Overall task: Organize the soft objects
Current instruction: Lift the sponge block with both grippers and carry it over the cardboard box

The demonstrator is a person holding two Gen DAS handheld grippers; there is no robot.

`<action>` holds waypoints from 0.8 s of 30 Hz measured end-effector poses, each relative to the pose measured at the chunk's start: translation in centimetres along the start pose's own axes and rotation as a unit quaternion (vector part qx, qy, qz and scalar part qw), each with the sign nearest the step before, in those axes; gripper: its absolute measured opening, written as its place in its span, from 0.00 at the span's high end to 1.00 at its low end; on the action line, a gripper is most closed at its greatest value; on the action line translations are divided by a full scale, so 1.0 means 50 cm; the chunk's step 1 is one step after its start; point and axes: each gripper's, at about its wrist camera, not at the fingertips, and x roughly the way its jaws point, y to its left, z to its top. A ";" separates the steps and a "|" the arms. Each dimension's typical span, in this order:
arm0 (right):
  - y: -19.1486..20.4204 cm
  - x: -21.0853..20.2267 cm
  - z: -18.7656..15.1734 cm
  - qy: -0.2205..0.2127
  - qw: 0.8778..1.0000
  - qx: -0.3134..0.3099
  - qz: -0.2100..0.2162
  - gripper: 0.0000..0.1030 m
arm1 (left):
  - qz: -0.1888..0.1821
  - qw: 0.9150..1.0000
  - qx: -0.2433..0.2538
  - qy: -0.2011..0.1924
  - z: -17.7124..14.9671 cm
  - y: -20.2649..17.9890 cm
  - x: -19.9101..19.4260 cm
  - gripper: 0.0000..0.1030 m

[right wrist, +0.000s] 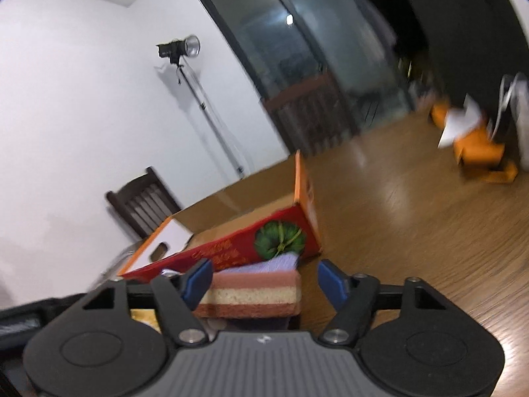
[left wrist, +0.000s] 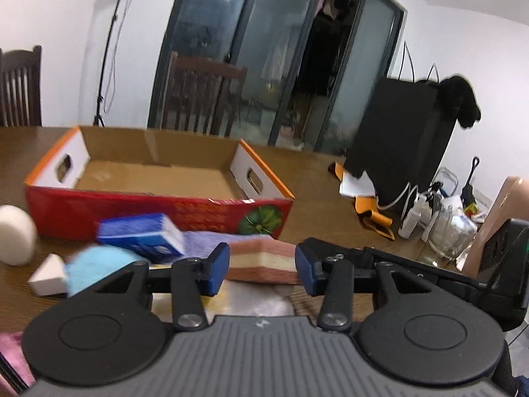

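A layered pink-and-cream sponge [left wrist: 261, 259] sits between the blue pads of my left gripper [left wrist: 261, 269], and both pads touch its ends. It stays sharp while nearby things blur. My right gripper [right wrist: 264, 284] has the same sponge [right wrist: 254, 292] between its jaws. The left pad is against it and a gap shows at the right pad. The open red cardboard box [left wrist: 155, 208] [right wrist: 231, 251] stands just behind, with nothing inside. A purple cloth [left wrist: 205, 241] [right wrist: 281, 261] lies against the box front.
Left of the sponge lie a blue pack [left wrist: 145, 235], a light blue round pad [left wrist: 96, 264], a white wedge [left wrist: 48, 276] and a white round sponge [left wrist: 15, 235]. At the right are a black case [left wrist: 396, 139], an orange tool [left wrist: 373, 215] and cables. Chairs [left wrist: 205, 96] stand behind the table.
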 end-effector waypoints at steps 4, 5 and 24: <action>-0.020 0.019 -0.004 0.012 0.999 0.006 0.030 0.58 | 0.023 1.000 0.007 0.003 -0.007 -0.020 0.018 0.65; -0.022 0.011 -0.003 0.006 0.999 0.007 0.036 0.62 | 0.020 1.000 -0.001 0.000 -0.002 -0.021 0.008 0.65; 0.140 -0.255 -0.243 0.043 0.984 -0.138 0.102 0.64 | 0.036 0.997 -0.074 0.006 -0.241 -0.008 -0.308 0.61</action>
